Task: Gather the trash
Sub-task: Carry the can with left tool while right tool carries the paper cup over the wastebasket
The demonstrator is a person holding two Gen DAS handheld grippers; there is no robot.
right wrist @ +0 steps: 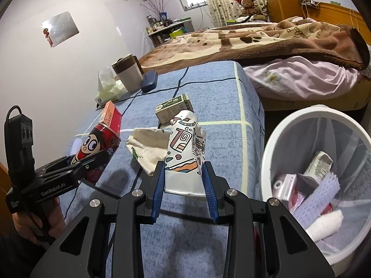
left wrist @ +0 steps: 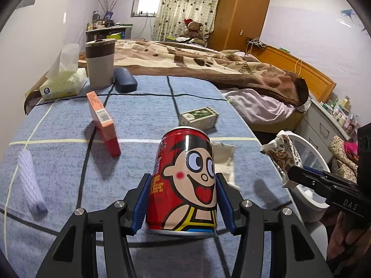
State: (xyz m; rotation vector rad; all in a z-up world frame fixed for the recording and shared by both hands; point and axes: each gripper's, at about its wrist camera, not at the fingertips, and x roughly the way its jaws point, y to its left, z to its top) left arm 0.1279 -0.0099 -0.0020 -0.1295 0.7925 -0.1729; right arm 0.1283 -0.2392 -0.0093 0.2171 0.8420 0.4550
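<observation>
L gripper (left wrist: 182,199) jaws clamped red drink can (left wrist: 185,180); R gripper (right wrist: 184,185) jaws clamped crumpled paper cup (right wrist: 185,153), near white bin (right wrist: 301,120) for drop.

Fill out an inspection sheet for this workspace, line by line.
Surface: blue checked cloth, wrinkled.
Job's things: red can upright between the left gripper fingers; patterned paper cup, crushed, between the right gripper fingers; white bin beside the surface, already holding trash.
Clutter: orange box, green box, tissue box, tumbler, dark case, white foam sleeve, crumpled wrapper.
Grippers: both closed on their items.
Cables: nothing seen on the surface.
Surroundings: bed with brown blanket, wardrobe.
</observation>
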